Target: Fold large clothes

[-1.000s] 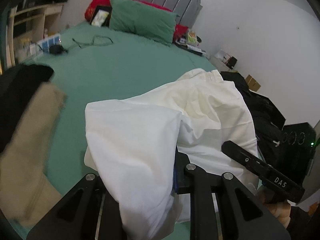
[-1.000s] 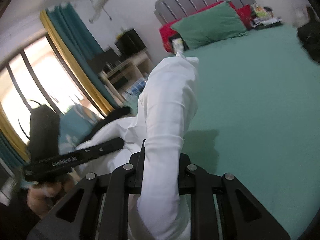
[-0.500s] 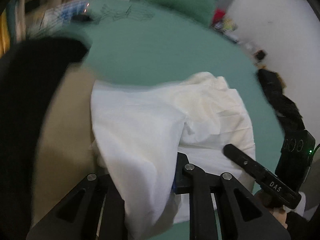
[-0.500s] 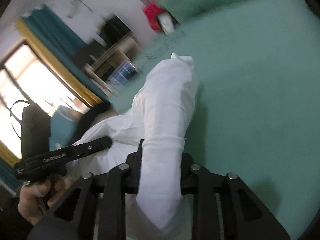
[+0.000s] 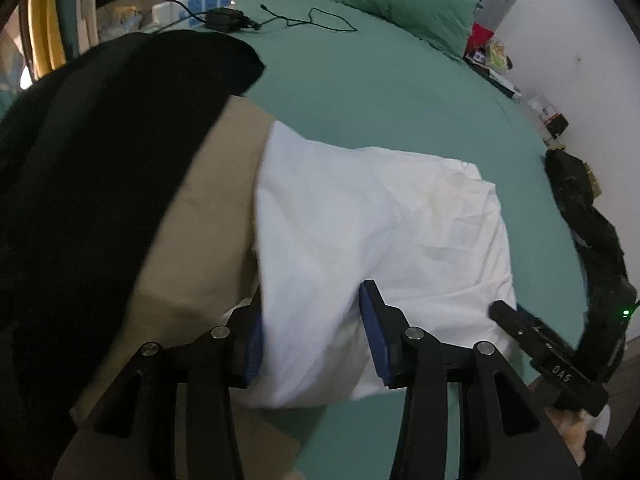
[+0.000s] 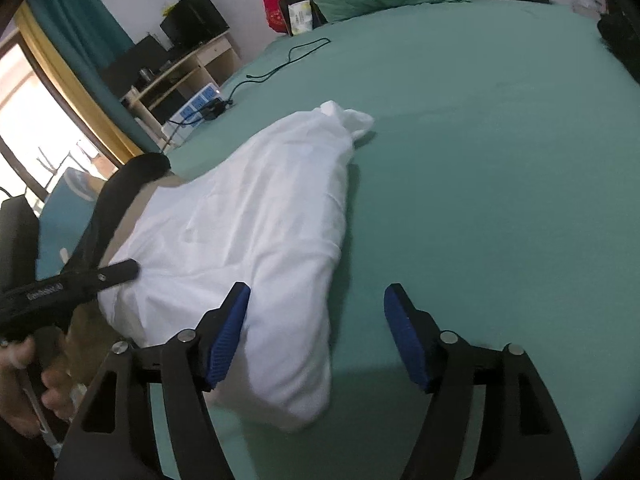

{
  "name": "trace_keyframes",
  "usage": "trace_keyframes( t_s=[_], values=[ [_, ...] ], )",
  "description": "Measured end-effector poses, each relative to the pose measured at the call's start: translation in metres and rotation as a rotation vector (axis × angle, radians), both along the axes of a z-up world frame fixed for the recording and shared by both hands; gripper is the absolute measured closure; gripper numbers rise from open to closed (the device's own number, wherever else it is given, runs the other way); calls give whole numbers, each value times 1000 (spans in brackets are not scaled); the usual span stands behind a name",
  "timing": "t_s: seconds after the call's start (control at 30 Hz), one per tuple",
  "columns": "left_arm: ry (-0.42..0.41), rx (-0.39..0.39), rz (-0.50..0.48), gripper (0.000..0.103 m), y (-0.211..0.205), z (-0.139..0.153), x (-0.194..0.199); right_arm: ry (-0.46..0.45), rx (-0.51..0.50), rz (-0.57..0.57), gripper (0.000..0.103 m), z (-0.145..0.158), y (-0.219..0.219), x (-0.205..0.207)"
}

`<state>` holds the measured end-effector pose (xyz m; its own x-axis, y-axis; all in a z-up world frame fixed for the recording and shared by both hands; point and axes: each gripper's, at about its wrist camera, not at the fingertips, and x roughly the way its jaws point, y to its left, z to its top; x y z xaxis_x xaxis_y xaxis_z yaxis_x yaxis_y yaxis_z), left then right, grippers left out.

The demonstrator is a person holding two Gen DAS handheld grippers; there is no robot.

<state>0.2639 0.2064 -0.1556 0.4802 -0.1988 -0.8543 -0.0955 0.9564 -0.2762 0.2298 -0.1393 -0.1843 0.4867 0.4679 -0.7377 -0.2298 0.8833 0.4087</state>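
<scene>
A white garment (image 5: 372, 216) lies bunched on the green bed sheet (image 5: 380, 92), its left edge resting over a tan garment (image 5: 200, 216). My left gripper (image 5: 312, 336) is open, its blue pads on either side of the white cloth's near edge. In the right wrist view the white garment (image 6: 256, 224) lies flat on the sheet (image 6: 480, 160). My right gripper (image 6: 316, 340) is open wide; the cloth's near corner lies between the fingers, by the left pad (image 6: 228, 336).
A black garment (image 5: 100, 152) lies left of the tan one. A green pillow (image 5: 400, 0), a charger and cable (image 5: 280, 20) lie at the bed's head. Dark clothes (image 5: 588, 216) sit at the right edge. A desk and curtains (image 6: 80, 60) stand beside the bed.
Both grippers lowered the white garment onto the bed and opened, letting it go. It now lies flat instead of hanging from the fingers.
</scene>
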Motion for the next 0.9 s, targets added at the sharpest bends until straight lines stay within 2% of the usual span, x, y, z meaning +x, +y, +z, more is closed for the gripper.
trace_keyframes(
  t_s=[0.1, 0.27, 0.43, 0.5, 0.53, 0.6, 0.9],
  values=[
    [46, 19, 19, 57, 8, -10, -3, 10, -80, 40, 33, -3, 4, -1],
    [26, 76, 3, 57, 2, -6, -18, 17, -105, 57, 33, 3, -8, -16],
    [17, 48, 32, 57, -2, -1, -40, 18, -150, 68, 33, 9, -23, -39],
    [13, 9, 59, 57, -2, -2, -53, 26, -148, 73, 33, 10, -30, -48],
    [24, -35, 74, 57, 0, -3, -58, 28, -148, 72, 33, 11, -37, -55],
    [41, -61, 93, 57, -10, -6, -64, 25, -156, 68, 33, 14, -45, -65],
    [-3, -71, 99, 57, -40, 0, -115, 20, -159, 54, 33, 32, -73, -96]
  ],
)
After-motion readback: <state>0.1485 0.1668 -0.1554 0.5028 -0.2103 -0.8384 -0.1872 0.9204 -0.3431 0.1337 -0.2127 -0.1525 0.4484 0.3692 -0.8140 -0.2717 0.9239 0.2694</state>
